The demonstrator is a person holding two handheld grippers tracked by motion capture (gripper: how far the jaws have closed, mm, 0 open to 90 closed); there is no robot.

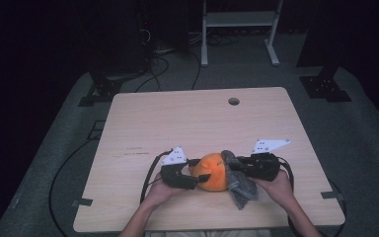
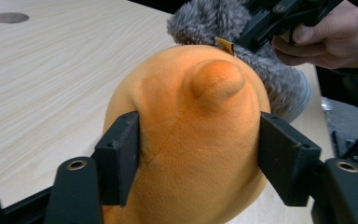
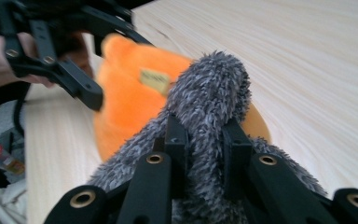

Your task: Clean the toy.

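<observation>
An orange plush toy [image 1: 212, 171] lies near the front middle of the table [image 1: 197, 118]. A grey furry part [image 1: 239, 182] hangs from its right side. My left gripper [image 1: 197, 170] holds the orange body [image 2: 200, 140] from the left, both jaws pressed into its sides. A small rounded nub [image 2: 216, 79] sticks up from the plush. My right gripper [image 1: 237, 165] is shut on the grey furry part [image 3: 214, 93], pinching a fold of it between the jaws. A small tan tag [image 3: 154, 80] shows on the orange body [image 3: 126, 107].
A round cable hole [image 1: 233, 101] sits near the table's far edge. Black cables [image 1: 150, 173] trail from both grippers across the table and floor. A white metal frame [image 1: 239, 29] stands behind the table. The person's hands [image 1: 160, 195] grip the tools at the front edge.
</observation>
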